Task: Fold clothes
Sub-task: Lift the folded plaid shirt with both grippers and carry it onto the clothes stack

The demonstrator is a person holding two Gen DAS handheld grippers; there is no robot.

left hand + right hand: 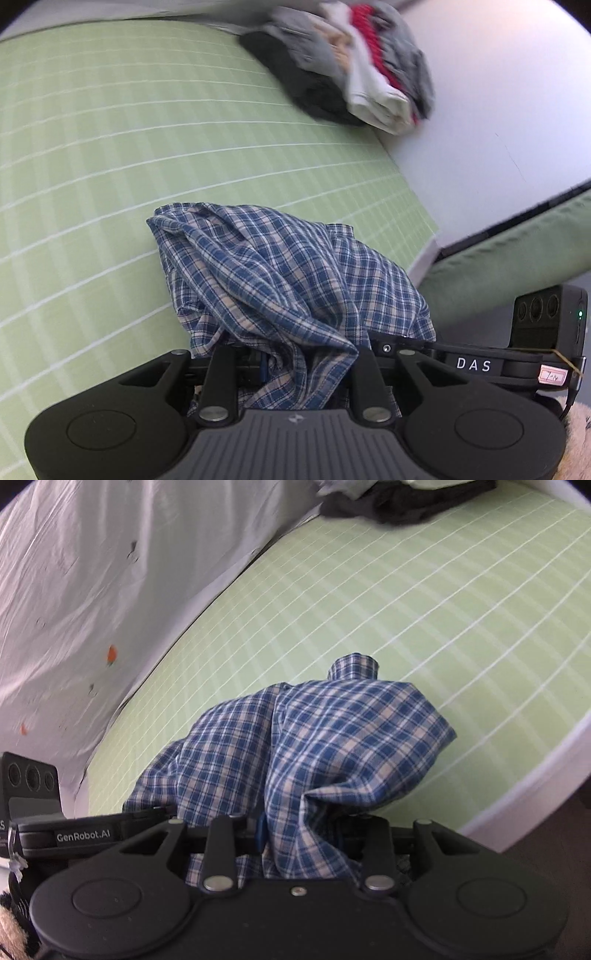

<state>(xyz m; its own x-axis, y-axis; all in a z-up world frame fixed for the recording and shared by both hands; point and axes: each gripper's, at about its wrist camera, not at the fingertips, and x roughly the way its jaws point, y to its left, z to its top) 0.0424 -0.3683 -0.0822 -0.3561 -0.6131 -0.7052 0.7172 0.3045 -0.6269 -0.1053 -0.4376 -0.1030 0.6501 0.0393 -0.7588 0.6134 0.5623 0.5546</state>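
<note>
shirt: blue-and-cream plaid shirt (280, 280), bunched, lower centre of both wrist views; part of it drapes onto the green grid mat (110, 147) and the rest runs back into the claws.
left gripper (291, 363): fabric is gathered between its fingers and covers them; it looks clamped on the shirt, though the pads themselves are hidden.
right gripper (295, 834): same picture, with plaid cloth pulled into the narrow gap between the fingers and a blue pad edge showing beside it; judged to be gripping the shirt.
why held so: the two grips on separate parts of one garment suggest lifting it to spread it flat on the mat before folding; the collar or cuff band (354, 666) pokes up at the top of the bundle in the right view.
progress: early, as the shirt is still crumpled with no fold visible.
clothes pile (354, 70): grey, white, red and black garments at upper right of the left view, half on the mat and half on the white tabletop (498, 110), well apart from the shirt; probably waiting their turn.
white plastic sheet (92, 590): upper left of the right view, with dark and orange specks.
text: "DAS" and a small handwritten tag, unreadable, at lower right of the left view; "GenRobot.AI" at lower left of the right view.
</note>
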